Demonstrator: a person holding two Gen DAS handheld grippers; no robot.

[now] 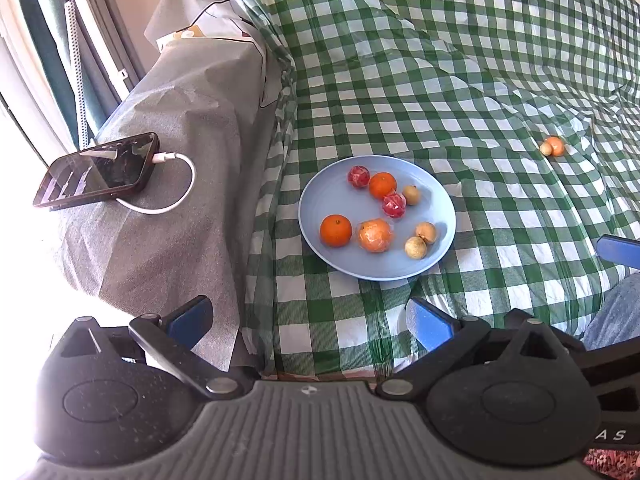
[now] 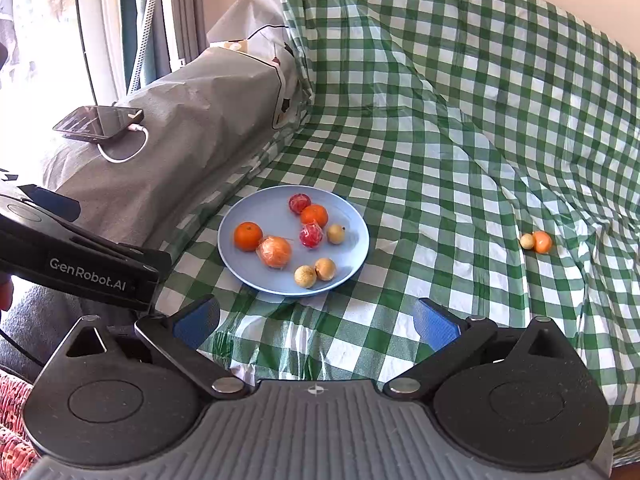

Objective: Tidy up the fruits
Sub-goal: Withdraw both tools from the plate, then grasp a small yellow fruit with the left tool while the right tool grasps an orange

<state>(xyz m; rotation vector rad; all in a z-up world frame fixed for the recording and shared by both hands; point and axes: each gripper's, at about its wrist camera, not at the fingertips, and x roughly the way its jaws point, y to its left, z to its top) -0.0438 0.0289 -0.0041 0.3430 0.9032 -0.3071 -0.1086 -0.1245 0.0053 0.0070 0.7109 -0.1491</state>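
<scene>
Gathering strays next, likely: small orange (image 2: 542, 241) touching pale round fruit (image 2: 527, 241) on checked cloth (image 2: 440, 160), well apart from blue plate (image 2: 240, 264) holding eight fruits. Your right gripper (image 2: 316, 322) and left gripper (image 1: 310, 320) both wide open, empty. Approach low, pinch one fruit only, avoid rolling neighbour.

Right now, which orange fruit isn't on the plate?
The small orange fruit far right on the checked cloth, touching a tan fruit. The other three sit on the blue plate.
</scene>
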